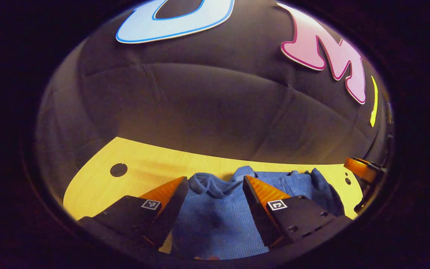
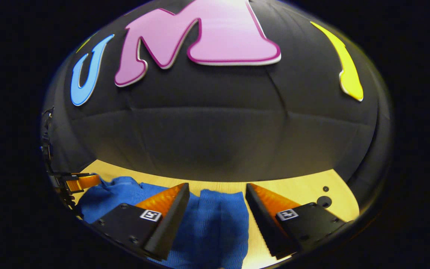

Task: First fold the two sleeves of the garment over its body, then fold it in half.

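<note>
**Blue knit on the tabletop, both tools hovering with nothing gripped**

So here's where things stand. The blue ribbed-knit garment (image 1: 218, 220) lies bunched on the pale wooden tabletop (image 1: 147, 168), with a rumpled collar-like bit at its far edge, toward the booth wall. It doesn't look neatly spread at all. I can't honestly pick out which lump is a sleeve, so my guess is we're at the very start of the sleeve-folding step, or maybe lining up for it.

The left tool (image 1: 215, 186) has its fingers spread wide, with the knit showing in the gap between them and nothing pinched. It sits low, pointing forward across the cloth toward the wall. Off at the right edge of the left gripper view you can see the other tool poking in.

The right tool (image 2: 217, 192) is also spread apart and holding nothing. In the right gripper view the garment (image 2: 215, 228) sits under the gap and off to the left, with its right edge running between the fingers and bare tabletop (image 2: 297, 186) beyond. It's aimed forward and low too.

Next move, I reckon: each tool needs to find a sleeve end, drop onto it, pinch, and carry it inward over the body. Finding the cuffs in that bunched-up knit will be the fiddly part.
</note>
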The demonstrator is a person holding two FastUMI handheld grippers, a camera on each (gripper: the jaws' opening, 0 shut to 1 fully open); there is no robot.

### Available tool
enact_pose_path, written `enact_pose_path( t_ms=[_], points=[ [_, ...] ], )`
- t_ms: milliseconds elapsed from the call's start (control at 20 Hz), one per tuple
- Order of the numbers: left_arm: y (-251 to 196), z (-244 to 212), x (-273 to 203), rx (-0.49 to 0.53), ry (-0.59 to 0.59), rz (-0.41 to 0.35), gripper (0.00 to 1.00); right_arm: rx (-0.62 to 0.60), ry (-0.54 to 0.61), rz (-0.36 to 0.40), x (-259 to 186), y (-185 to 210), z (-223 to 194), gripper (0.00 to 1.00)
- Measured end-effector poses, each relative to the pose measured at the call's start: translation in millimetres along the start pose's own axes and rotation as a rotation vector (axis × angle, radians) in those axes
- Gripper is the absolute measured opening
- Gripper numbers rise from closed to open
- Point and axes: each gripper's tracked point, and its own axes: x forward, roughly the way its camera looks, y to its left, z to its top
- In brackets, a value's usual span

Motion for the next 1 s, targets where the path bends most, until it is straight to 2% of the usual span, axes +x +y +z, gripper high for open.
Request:
enact_pose_path(
  t_ms=[50, 200, 350, 450, 500, 550, 750, 850, 900, 1000],
  points=[
    [-2, 6, -20, 0.0, -0.031, -0.001, 0.85, 0.001, -0.02, 0.004, -15, 2, 6, 1.0],
    [-9, 24, -105, -0.024, -0.117, -0.02, 0.85, -0.021, -0.093, -0.003, -76, 9, 26, 1.0],
    [-29, 37, -208, -0.077, -0.226, -0.107, 0.85, -0.121, -0.134, 0.017, -163, 31, 32, 0.99],
    [-26, 46, -258, -0.042, -0.342, -0.113, 0.83, -0.161, -0.175, 0.013, -216, 42, 38, 0.99],
    [-17, 36, -289, -0.035, -0.348, -0.078, 0.79, -0.171, -0.187, 0.006, -243, 49, 39, 0.99],
    [-11, 29, -315, -0.033, -0.344, -0.068, 0.82, -0.172, -0.2, 0.005, -273, 56, 43, 0.97],
    [-7, 23, -424, -0.054, -0.38, -0.132, 0.81, -0.143, -0.226, 0.048, -373, 97, 56, 0.96],
    [3, 22, -462, -0.038, -0.39, -0.144, 0.82, -0.152, -0.221, 0.085, -414, 118, 56, 0.96],
    [9, 24, -480, -0.02, -0.404, -0.144, 0.84, -0.167, -0.224, 0.084, -432, 123, 58, 0.96],
    [20, 28, -511, 0.004, -0.439, -0.136, 0.82, -0.183, -0.241, 0.07, -469, 134, 64, 0.96]
  ],
)
